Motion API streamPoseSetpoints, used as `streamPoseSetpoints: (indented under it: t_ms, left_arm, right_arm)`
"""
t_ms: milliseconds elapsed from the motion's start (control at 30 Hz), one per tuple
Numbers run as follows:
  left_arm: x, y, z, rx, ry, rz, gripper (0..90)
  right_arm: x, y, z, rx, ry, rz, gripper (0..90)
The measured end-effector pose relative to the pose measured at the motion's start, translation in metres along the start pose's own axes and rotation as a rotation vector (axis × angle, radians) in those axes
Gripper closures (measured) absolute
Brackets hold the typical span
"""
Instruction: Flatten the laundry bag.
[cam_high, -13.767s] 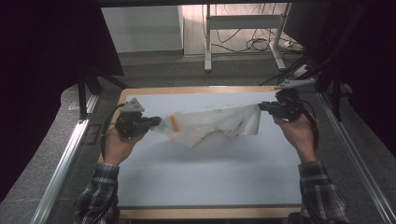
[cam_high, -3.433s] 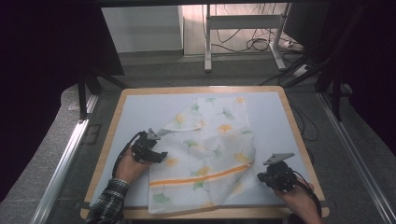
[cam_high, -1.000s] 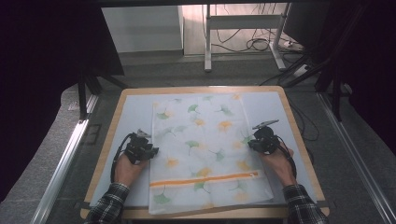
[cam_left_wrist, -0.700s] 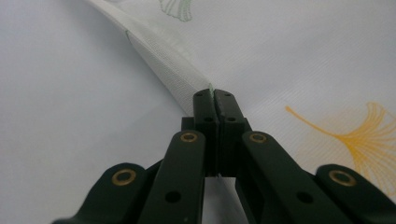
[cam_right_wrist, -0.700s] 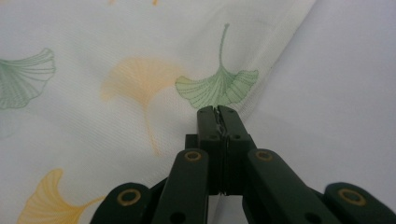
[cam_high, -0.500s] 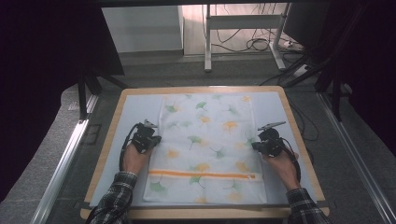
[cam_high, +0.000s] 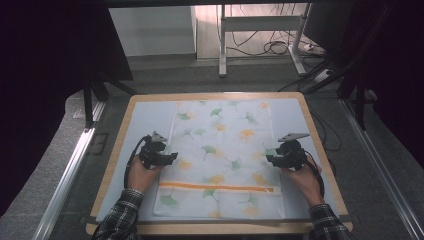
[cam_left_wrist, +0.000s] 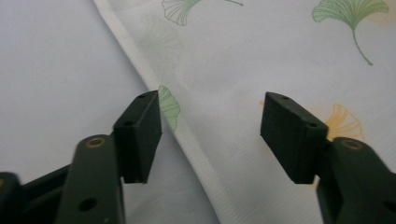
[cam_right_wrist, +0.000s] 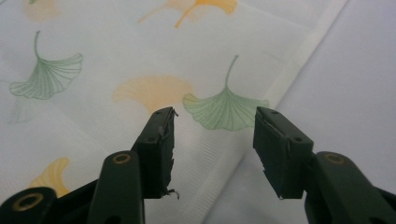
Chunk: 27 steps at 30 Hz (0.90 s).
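The leaf-printed cloth (cam_high: 222, 160) lies spread flat across the middle of the table (cam_high: 150, 112). At its nine o'clock edge the left tool (cam_high: 172, 157) has just opened its jaws, gripping nothing. At the three o'clock edge the right tool (cam_high: 270, 159) has likewise just opened, empty, over the hem.

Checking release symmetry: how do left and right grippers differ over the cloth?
The left gripper sits at the cloth's left edge, the right gripper at its right. Left jaws straddle the hem; right jaws hover just inside it. Both are open, having just opened, nothing pinched.
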<state>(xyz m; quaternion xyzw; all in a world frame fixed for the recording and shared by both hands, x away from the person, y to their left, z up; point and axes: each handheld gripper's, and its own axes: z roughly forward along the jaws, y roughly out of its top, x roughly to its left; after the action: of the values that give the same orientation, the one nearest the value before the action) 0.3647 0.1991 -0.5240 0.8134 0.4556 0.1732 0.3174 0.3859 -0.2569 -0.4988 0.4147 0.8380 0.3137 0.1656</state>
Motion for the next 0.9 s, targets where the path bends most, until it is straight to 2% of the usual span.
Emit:
streamPoseSetpoints:
  t_ms: [33, 67, 167, 300, 433, 700, 767, 833, 900]
  left_arm:
    - [0.000, 0.000, 0.000, 0.000, 0.000, 0.000, 31.4]
    - [0.000, -0.001, -0.001, -0.003, -0.006, 0.008, 28.8]
    - [0.000, -0.004, -0.002, -0.013, -0.029, 0.021, 23.4]
    - [-0.002, -0.004, -0.002, -0.014, -0.046, 0.016, 19.5]
    - [-0.008, -0.003, -0.005, -0.022, -0.095, 0.033, 16.0]
    - [-0.015, -0.005, -0.009, -0.045, -0.107, 0.082, 14.9]
    - [-0.015, -0.006, -0.009, -0.056, -0.102, 0.100, 14.9]
    - [-0.015, -0.006, -0.009, -0.056, -0.098, 0.104, 14.7]
    - [-0.014, -0.006, -0.008, -0.058, -0.097, 0.097, 11.8]
  right_arm:
    - [0.000, 0.000, 0.000, 0.000, 0.000, 0.000, 46.5]
    - [0.002, 0.000, -0.001, -0.014, 0.004, -0.018, 42.1]
    - [0.003, -0.001, -0.002, -0.020, 0.008, -0.028, 36.6]
    - [0.005, -0.001, -0.001, -0.021, 0.015, -0.035, 32.4]
    - [0.008, -0.002, -0.003, -0.026, 0.037, -0.045, 25.5]
    - [0.015, -0.007, -0.009, -0.025, 0.087, -0.069, 17.0]
    - [0.021, -0.011, -0.011, -0.014, 0.098, -0.096, 13.9]
    - [0.024, -0.012, -0.012, -0.011, 0.104, -0.099, 12.8]
    - [0.030, -0.016, -0.017, -0.008, 0.117, -0.127, 9.9]
